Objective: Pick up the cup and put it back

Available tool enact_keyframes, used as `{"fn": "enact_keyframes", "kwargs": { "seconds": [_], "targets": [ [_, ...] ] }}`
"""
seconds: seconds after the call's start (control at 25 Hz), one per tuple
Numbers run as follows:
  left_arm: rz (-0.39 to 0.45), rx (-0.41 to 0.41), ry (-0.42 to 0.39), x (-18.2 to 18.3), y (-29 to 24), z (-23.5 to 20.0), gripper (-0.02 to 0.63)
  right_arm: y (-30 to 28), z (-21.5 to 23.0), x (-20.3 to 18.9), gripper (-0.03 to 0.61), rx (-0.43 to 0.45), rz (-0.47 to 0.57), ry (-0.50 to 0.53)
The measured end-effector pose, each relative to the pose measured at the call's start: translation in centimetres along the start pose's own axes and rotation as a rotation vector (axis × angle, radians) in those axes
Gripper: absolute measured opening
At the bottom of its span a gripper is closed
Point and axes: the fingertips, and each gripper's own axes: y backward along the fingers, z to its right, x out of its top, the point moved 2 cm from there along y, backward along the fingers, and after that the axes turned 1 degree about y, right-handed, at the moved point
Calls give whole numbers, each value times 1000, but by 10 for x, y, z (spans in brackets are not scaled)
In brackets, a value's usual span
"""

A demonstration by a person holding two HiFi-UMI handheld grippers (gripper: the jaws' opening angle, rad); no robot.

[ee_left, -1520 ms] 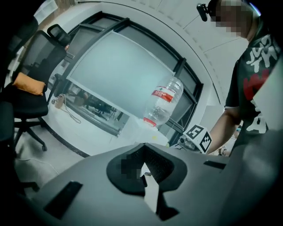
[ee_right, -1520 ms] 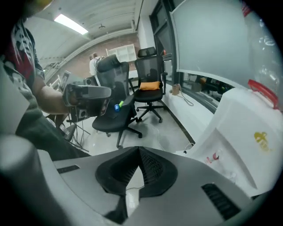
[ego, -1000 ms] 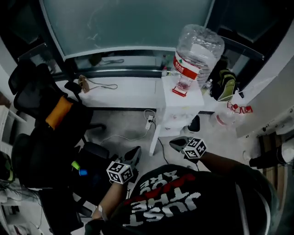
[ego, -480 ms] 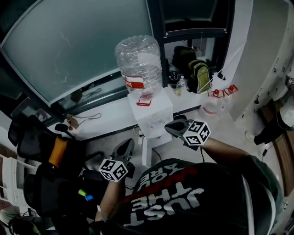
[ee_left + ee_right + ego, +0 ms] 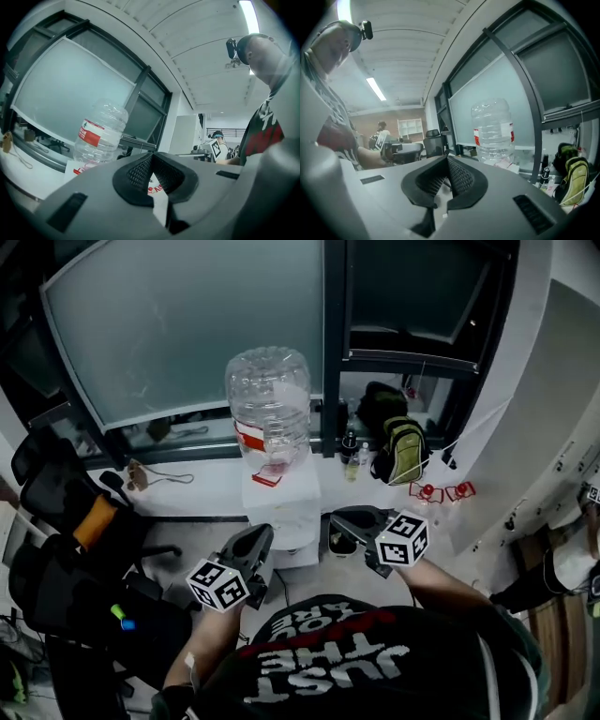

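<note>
Left gripper (image 5: 251, 546) and right gripper (image 5: 351, 521): jaws clenched, nothing grasped. Water-dispenser bottle (image 5: 269, 401) at 12 o'clock.

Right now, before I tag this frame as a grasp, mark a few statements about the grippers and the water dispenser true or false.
1. The bottle stands upright on the dispenser. True.
2. The right gripper holds a cup. False: its jaws are shut with nothing between them.
3. The left gripper is shut and empty. True.
4. The backpack sits left of the bottle. False: in the head view it sits to the bottle's right.
5. The bottle's label is blue. False: it is red and white.
</note>
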Motion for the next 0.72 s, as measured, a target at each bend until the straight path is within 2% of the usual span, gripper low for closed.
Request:
{"fn": "enact_keyframes", "kwargs": {
  "seconds": [0.28,0.72],
  "targets": [
    [-59,-25,-57,6,33,-14,9,-21,-21,-1,34,-25,52,-29],
    [-46,-55,-25,10,61,-39,9,-48,-49,-2,34,-56,1,35]
  ]
}}
